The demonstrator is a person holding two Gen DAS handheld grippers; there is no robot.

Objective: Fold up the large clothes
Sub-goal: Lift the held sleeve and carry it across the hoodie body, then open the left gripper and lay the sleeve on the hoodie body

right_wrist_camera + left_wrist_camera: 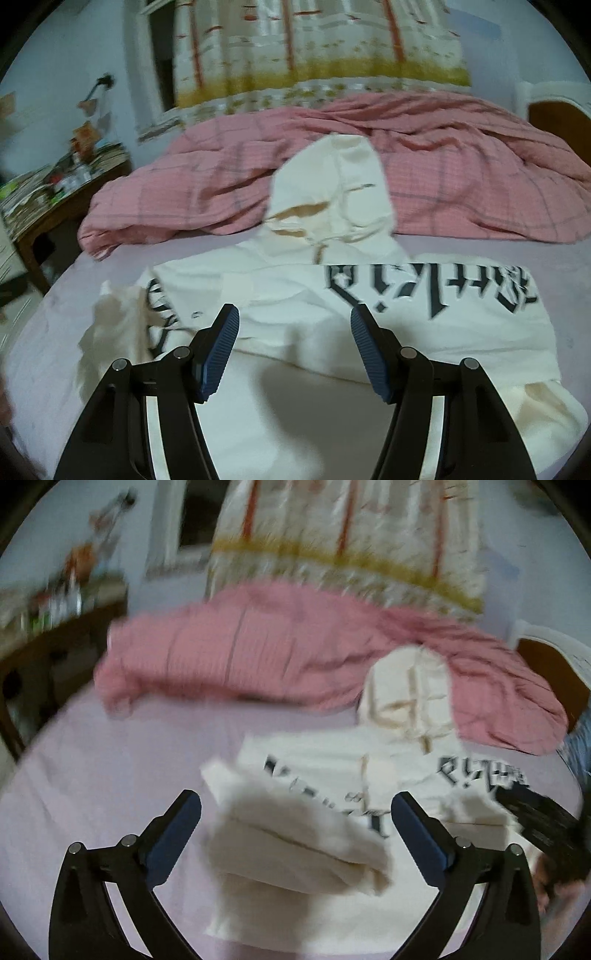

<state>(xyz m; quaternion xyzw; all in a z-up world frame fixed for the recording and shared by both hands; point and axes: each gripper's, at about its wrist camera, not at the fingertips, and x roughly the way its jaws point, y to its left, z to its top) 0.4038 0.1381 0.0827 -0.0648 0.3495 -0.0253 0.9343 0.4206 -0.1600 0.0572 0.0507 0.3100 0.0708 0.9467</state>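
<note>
A cream hoodie (295, 280) with black lettering lies flat on the lilac bed sheet (44, 332), its hood (332, 184) pointing at the pink blanket. In the left wrist view, which is blurred, a folded-over sleeve (295, 849) of the hoodie (332, 764) lies between the fingers of my left gripper (296, 795). Its jaws stand wide open and the pads do not press on the cloth. My right gripper (293, 309) hovers open over the hoodie's lower body with nothing pinched. The same sleeve (110, 325) shows crumpled at the left of the right wrist view.
A rumpled pink checked blanket (443, 166) fills the far half of the bed. Behind it hangs a patterned curtain (314, 55). A cluttered wooden side table (55, 192) stands at the left bed edge. A dark device and a person's hand (546, 878) are at the right edge.
</note>
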